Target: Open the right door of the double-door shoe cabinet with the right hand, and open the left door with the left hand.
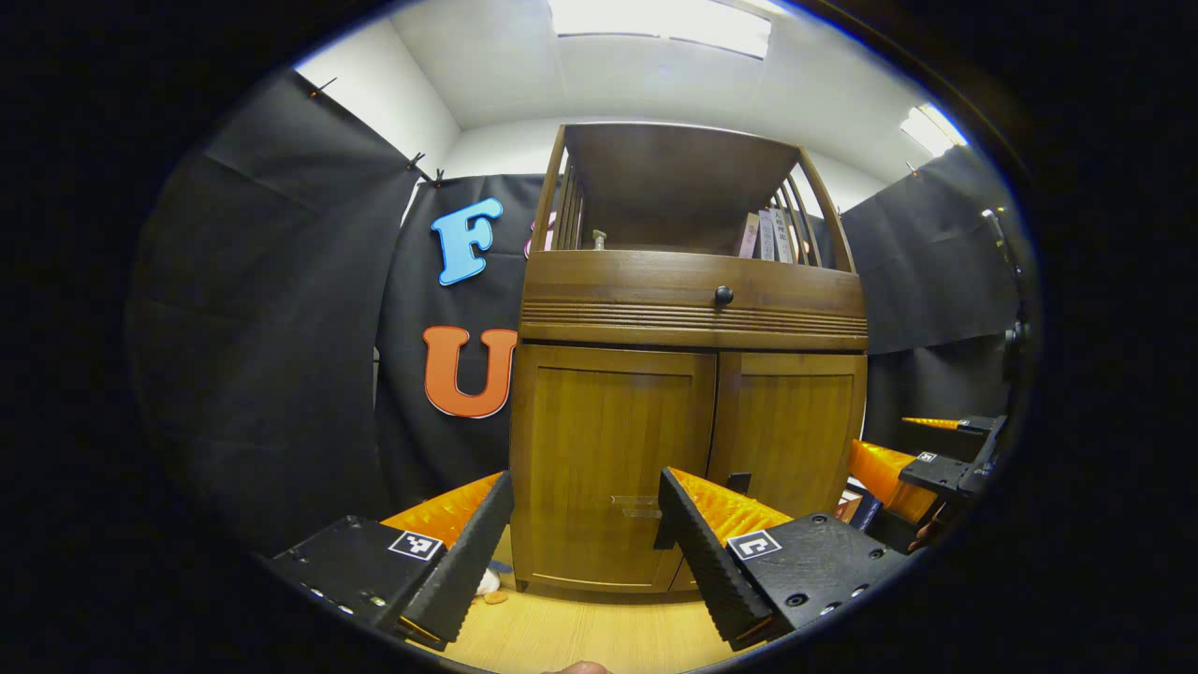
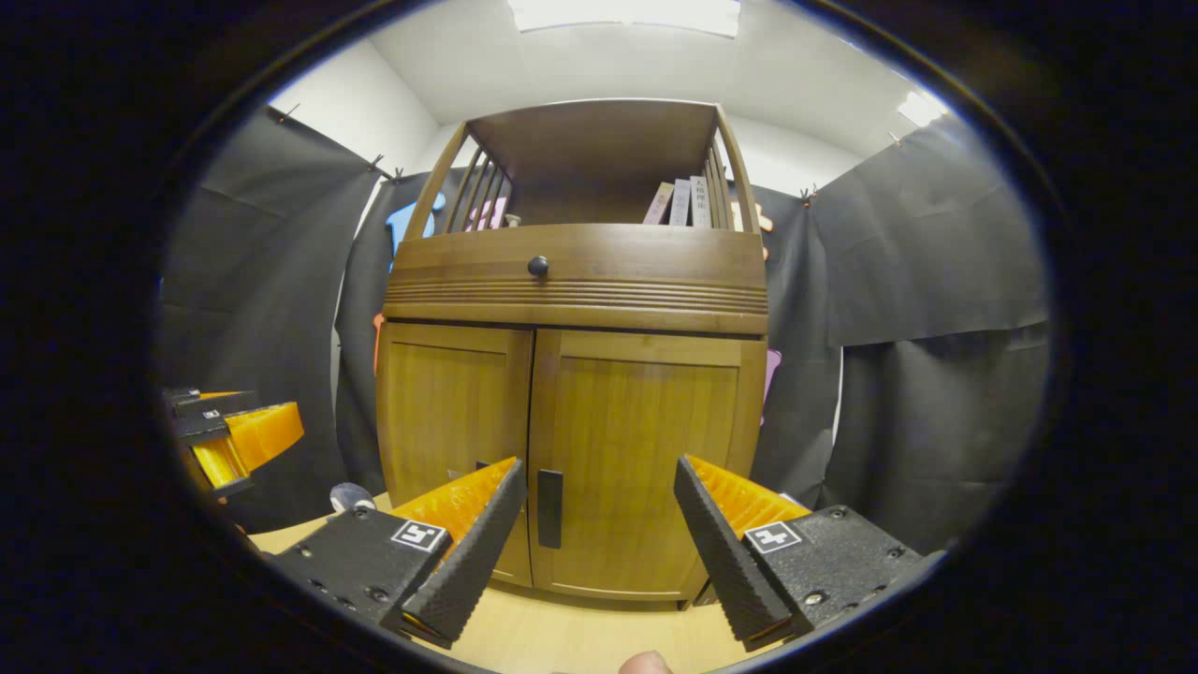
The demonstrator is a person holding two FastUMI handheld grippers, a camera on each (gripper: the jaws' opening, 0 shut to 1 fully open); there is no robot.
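Facing shut cabinet doors (image 2: 562,468), both grippers' fingers spread, right door's handle (image 2: 549,508) plain in right gripper view.

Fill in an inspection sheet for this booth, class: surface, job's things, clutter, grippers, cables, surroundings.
Surface: light wooden floor.
Job's things: shoe cabinet; left door and right door both closed; dark handle on the right door.
Clutter: books on the top shelf; small items on the floor by the cabinet's left corner.
Grippers: left gripper open; right gripper open; neither touches a door.
Cables: nothing seen.
Surroundings: black cloth walls, ceiling lights.
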